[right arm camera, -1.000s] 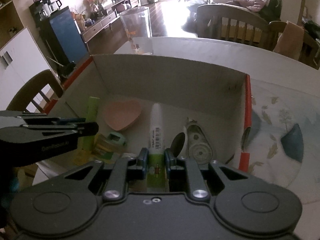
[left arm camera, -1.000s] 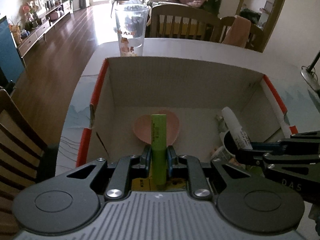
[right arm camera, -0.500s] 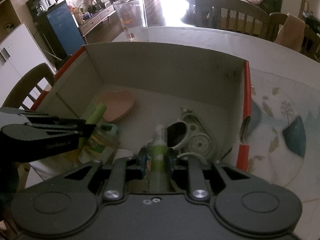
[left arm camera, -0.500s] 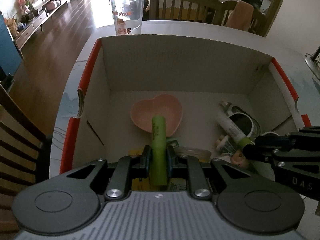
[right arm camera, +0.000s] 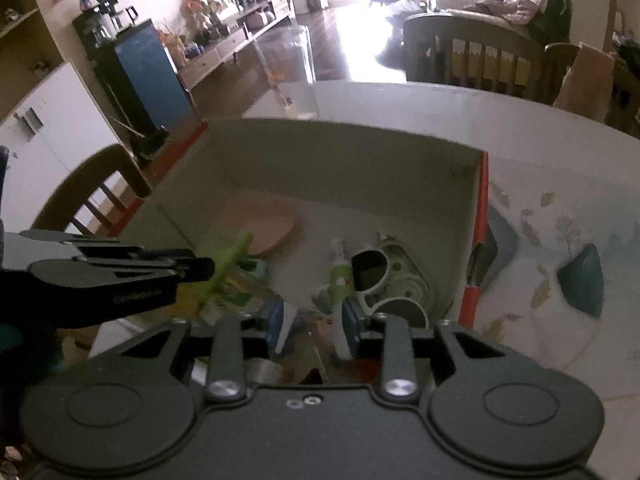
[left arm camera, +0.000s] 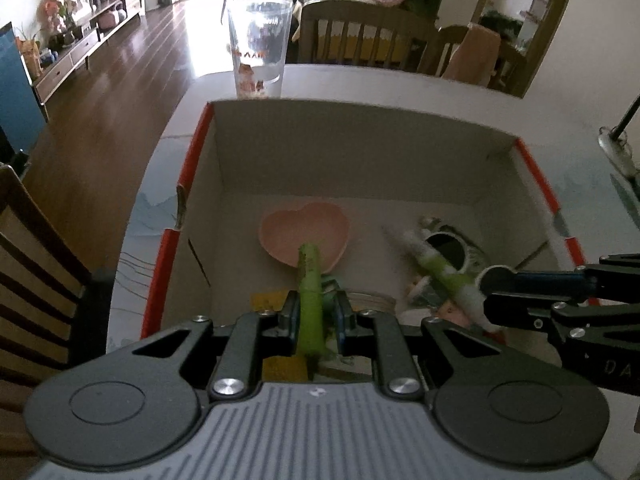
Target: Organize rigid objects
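A cardboard box (left arm camera: 360, 136) with red edges stands on the table. My left gripper (left arm camera: 316, 312) hangs over its near side, shut on a lime green stick (left arm camera: 310, 280) that points toward a pink heart-shaped dish (left arm camera: 304, 236) on the box floor. My right gripper (right arm camera: 312, 320) is over the box's right half and its jaws are opening. A white and green tube (right arm camera: 339, 276) lies slanted between them, leaning by the right pad (right arm camera: 350, 320), no longer pinched. In the left wrist view the tube (left arm camera: 436, 268) ends at the right gripper (left arm camera: 496, 292).
A white lidded case with a dark round opening (right arm camera: 372, 268) and other small items lie in the box's right and near parts. A clear printed glass (left arm camera: 260, 44) stands beyond the box. Wooden chairs (left arm camera: 360, 36) ring the table; a patterned mat (right arm camera: 560, 248) lies right of the box.
The right jaws have spread and let go of the white and green tube, which now lies slanted in the box. The left gripper still grips the green stick over the dish.
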The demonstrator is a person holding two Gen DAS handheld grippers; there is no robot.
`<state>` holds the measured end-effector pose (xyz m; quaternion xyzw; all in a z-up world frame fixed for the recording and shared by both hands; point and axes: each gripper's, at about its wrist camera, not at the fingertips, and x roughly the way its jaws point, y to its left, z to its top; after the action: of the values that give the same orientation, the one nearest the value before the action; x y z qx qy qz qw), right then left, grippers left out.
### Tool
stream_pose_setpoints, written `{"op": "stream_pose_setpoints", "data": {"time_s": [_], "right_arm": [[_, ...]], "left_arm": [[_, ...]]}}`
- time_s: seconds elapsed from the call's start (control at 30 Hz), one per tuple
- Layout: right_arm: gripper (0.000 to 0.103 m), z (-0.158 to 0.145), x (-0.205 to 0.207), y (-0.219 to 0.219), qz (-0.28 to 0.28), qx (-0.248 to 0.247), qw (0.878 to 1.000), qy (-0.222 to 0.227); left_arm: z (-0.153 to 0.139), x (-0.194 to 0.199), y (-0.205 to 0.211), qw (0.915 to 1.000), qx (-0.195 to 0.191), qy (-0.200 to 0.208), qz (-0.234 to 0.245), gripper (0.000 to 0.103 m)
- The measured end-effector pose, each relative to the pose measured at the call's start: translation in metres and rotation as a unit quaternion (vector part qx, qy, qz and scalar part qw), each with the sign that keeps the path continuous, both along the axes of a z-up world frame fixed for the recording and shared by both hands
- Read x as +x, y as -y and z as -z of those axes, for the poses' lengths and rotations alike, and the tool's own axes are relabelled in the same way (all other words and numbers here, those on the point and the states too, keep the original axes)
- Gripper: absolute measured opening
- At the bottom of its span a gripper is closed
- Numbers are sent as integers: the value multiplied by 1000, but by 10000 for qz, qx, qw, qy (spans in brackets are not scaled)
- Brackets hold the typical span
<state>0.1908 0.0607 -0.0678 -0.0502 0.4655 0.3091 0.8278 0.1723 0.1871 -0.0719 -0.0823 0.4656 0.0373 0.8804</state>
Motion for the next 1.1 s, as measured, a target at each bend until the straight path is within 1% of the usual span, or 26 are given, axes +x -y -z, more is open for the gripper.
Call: {"op": "stream_pose_setpoints", "data": {"time_s": [0.23,0.47,0.57,0.7,0.87,0.97,1.0,1.03,1.07,1.1], "right_arm": [[42,-26,-18,11,-63,271,9993,255],[51,-49,-35,23,-182,522,9967,590],[57,-57,-42,27,-207,609,9953,718],[62,-64,-52,33,-239,698,9934,879],[66,-71,-61,41,-276,797,9909,1052],[73,-74,-67,45,-277,851,9898,1108],[74,-74,-68,46,-266,863,9894,1137],[74,-75,-70,47,-268,878,9891,1154],[75,-75,-72,48,-286,897,9888,1160],[76,-76,-73,49,-289,902,9885,1176]], "left_arm": [[-23,-26,7,9994,-110,331,-51,16],[-47,-51,17,9977,-136,663,-70,16],[-58,-60,23,9965,-125,824,-52,16],[-71,-71,32,9949,-10,1007,21,16],[-79,-78,36,9937,28,1117,12,17],[-81,-83,36,9934,37,1149,1,19],[-81,-84,36,9933,36,1157,-15,29],[-82,-85,36,9931,30,1176,-37,46],[-82,-87,36,9927,6,1208,-50,59],[-83,-88,36,9923,-13,1240,-56,76]]}}
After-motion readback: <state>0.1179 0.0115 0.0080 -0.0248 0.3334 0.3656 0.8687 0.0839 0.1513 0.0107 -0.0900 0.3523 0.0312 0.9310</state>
